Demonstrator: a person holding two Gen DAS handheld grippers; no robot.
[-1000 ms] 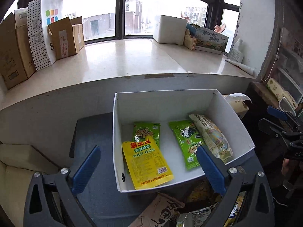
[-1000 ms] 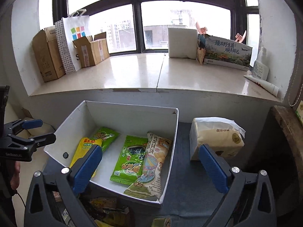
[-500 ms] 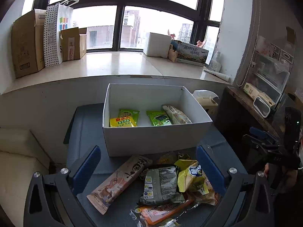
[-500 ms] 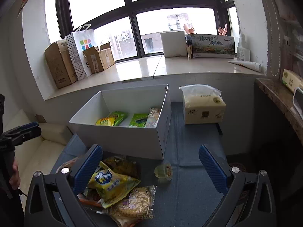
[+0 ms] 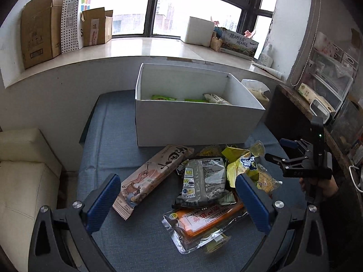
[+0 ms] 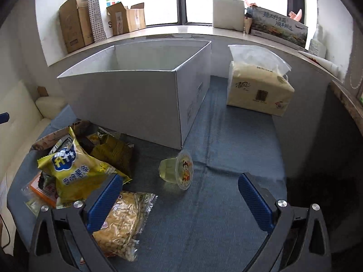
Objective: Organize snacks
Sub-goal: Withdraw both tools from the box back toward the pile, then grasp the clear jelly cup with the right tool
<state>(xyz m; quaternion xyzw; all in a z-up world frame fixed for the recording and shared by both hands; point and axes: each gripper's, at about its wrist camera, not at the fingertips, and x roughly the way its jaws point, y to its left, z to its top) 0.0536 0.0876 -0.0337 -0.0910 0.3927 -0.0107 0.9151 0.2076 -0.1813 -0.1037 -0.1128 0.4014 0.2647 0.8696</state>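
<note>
A white box (image 5: 195, 122) (image 6: 127, 99) stands on the blue cloth with green and pale packets (image 5: 214, 98) lying inside. In front of it lies a pile of snacks: a long tan packet (image 5: 154, 176), a grey packet (image 5: 204, 181), an orange packet (image 5: 208, 219), a yellow bag (image 6: 77, 176) and a clear peanut bag (image 6: 122, 219). A jelly cup (image 6: 179, 170) lies on its side by the box corner. My left gripper (image 5: 177, 204) is open above the pile, holding nothing. My right gripper (image 6: 179, 201) is open just behind the jelly cup, and it also shows at right in the left wrist view (image 5: 283, 151).
A tissue pack (image 6: 258, 88) sits right of the box. Cardboard boxes (image 5: 38, 34) and a dotted bag (image 5: 72, 15) line the windowsill, with a white block (image 5: 199, 30) farther right. A cream sofa (image 5: 25, 176) lies left, a dark shelf (image 5: 317, 104) right.
Both grippers have pulled back from over the box and dropped lower. The snack pile in front of the box has come into view; the right one now faces the jelly cup.
</note>
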